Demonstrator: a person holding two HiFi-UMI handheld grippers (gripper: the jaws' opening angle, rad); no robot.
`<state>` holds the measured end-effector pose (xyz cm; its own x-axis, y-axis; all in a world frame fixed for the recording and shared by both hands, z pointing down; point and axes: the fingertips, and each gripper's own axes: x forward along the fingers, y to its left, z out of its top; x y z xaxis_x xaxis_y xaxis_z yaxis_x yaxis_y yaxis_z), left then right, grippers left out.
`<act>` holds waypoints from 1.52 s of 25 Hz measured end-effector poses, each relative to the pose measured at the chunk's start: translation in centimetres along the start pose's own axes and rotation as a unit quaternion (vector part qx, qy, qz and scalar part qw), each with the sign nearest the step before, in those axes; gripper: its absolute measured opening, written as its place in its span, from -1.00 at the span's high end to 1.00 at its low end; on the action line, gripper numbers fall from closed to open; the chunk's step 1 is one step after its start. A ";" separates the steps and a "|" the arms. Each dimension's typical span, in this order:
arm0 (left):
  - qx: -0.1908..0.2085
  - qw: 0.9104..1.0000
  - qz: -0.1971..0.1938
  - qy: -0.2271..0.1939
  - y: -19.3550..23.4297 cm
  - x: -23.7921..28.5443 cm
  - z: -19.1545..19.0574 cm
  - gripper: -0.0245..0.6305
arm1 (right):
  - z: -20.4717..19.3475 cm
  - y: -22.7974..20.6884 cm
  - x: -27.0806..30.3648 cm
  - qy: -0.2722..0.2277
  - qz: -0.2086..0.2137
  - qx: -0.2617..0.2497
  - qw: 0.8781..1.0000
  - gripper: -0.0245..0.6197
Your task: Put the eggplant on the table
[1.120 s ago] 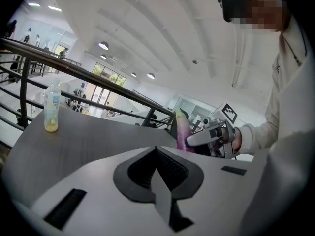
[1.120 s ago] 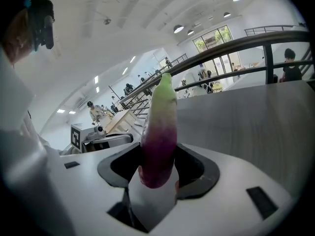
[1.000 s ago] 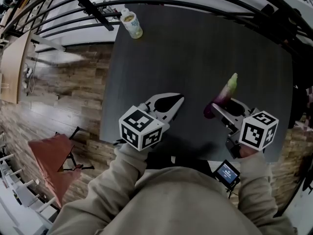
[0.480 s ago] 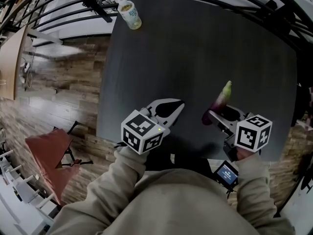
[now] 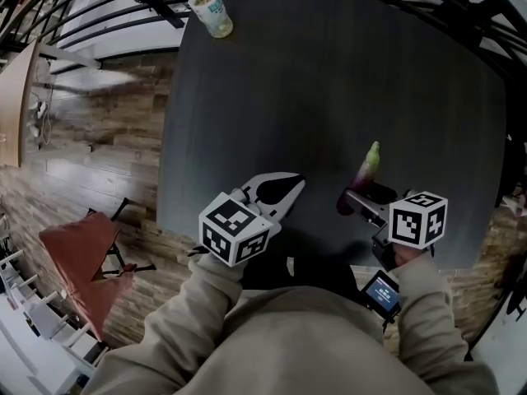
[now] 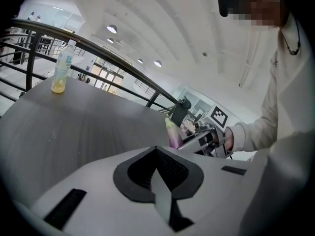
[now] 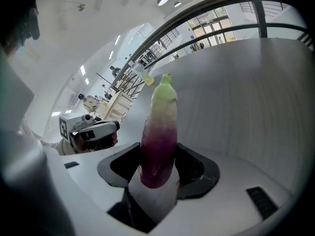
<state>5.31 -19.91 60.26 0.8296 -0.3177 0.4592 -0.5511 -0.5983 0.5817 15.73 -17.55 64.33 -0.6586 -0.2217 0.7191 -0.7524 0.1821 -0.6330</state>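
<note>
Both grippers have sunk toward the table (image 5: 329, 81) since a second ago: right gripper (image 5: 356, 202) clasping the eggplant (image 5: 367, 163) by its purple end just above the near edge, left gripper (image 5: 282, 189) closed and empty; released while tilted, the eggplant could roll off.

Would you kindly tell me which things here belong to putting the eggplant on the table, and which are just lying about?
Job in hand: purple-and-green eggplant; right gripper, shut on it; dark grey table.

Lying about: clear plastic bottle of yellowish drink at the table's far corner; left gripper, shut and empty; reddish cloth beside the table.
</note>
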 end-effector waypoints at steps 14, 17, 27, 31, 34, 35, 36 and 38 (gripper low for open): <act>-0.033 0.999 -0.003 -0.009 -0.1 -0.3 -0.7 0.92 | -5.3 -3.4 2.9 0.103 -0.026 0.030 0.994 0.20; -0.030 1.000 -0.003 -0.006 -0.2 -0.2 -0.9 0.92 | -5.8 -3.8 3.4 0.115 -0.032 0.031 0.992 0.20; -0.038 0.999 0.000 0.004 0.0 -0.1 -2.5 0.92 | -6.6 -4.9 3.8 0.118 -0.044 0.043 0.991 0.20; -0.043 0.999 0.002 0.004 0.1 -0.2 -2.9 0.92 | -6.3 -5.1 3.9 0.103 -0.047 0.052 0.992 0.15; -0.045 0.999 0.002 0.006 0.1 -0.2 -3.2 0.92 | -6.4 -5.0 4.2 0.103 -0.038 0.058 0.992 0.12; -0.045 0.999 0.002 0.006 0.1 -0.2 -3.3 0.92 | -6.5 -5.0 4.3 0.102 -0.037 0.059 0.992 0.11; -0.045 0.999 0.002 0.007 0.1 -0.2 -3.4 0.92 | -6.4 -5.0 4.3 0.101 -0.038 0.059 0.992 0.11; -0.044 0.999 0.001 0.007 0.1 -0.1 -3.5 0.92 | -6.3 -4.9 4.2 0.098 -0.039 0.058 0.993 0.11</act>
<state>4.84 -17.34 62.60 0.8270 -0.3078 0.4704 -0.5596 -0.5304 0.6368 16.59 -13.34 72.31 -0.5967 -0.0374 0.8016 -0.8021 0.0575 -0.5944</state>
